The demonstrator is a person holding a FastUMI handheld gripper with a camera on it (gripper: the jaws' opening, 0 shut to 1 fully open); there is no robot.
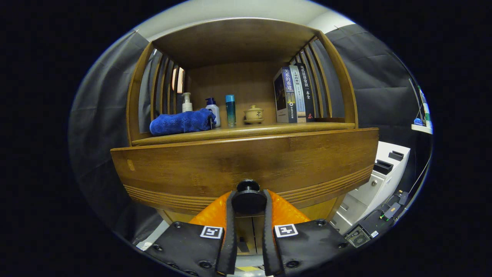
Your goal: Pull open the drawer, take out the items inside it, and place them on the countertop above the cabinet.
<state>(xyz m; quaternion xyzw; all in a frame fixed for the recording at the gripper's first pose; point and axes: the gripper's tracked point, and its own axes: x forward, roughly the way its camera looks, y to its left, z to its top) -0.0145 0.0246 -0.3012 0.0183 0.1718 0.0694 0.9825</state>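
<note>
Between fingers (pixel 230 227), knob (pixel 248 199) on drawer (pixel 246 165) sitting clamped; gripper (pixel 248 215) seemingly squeezing both sides, gaining purchase for pulling near.

I read Chinese titles on two books: the dark blue book (pixel 287 94) says 关系的重建 down its spine, and the black book (pixel 307 92) reads 现代法律常识一本全. The white book (pixel 298 92) between them carries lettering too small to read (as does the teacup (pixel 253 113) mark).
</note>
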